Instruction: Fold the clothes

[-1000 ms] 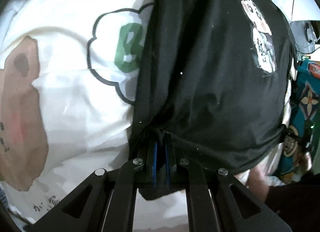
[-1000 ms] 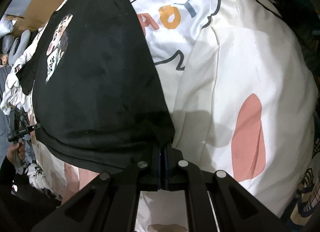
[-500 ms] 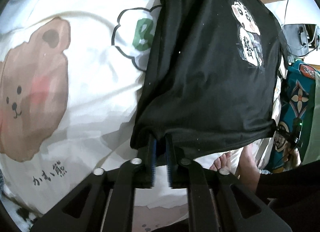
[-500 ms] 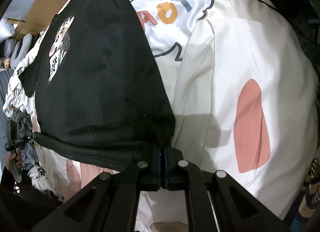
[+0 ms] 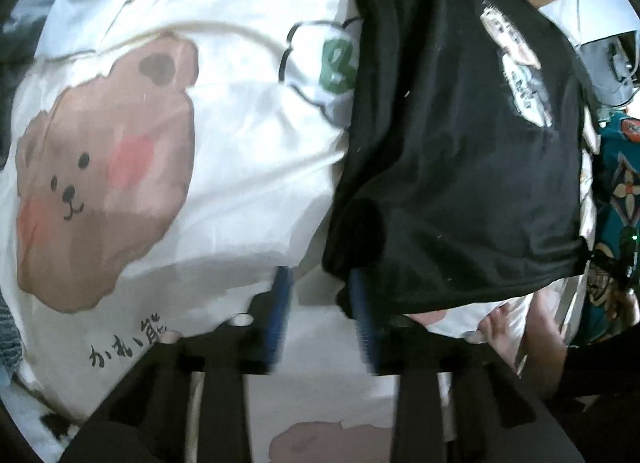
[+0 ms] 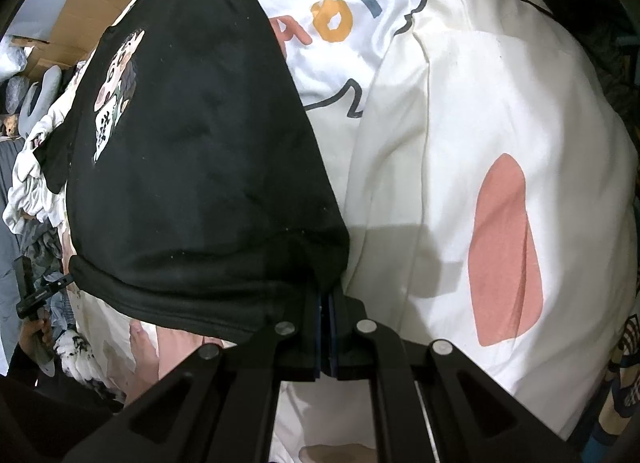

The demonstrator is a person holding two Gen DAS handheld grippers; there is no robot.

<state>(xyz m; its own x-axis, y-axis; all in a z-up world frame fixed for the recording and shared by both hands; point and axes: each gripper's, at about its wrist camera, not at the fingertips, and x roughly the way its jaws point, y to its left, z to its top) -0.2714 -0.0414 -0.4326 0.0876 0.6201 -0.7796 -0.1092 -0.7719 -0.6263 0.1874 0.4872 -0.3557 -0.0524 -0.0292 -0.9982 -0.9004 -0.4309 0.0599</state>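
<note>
Our right gripper (image 6: 328, 303) pinches the black shirt's (image 6: 200, 167) corner to keep it taut — our left gripper (image 5: 320, 303), jaws parted, grips nothing beside the hem.

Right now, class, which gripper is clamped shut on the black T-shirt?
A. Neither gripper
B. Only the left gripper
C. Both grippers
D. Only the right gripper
D: the right gripper has its jaws pressed together on a corner of the black T-shirt, while the left gripper stands open, with bare white bedding between its fingers and the shirt's edge only beside one of them.
</note>
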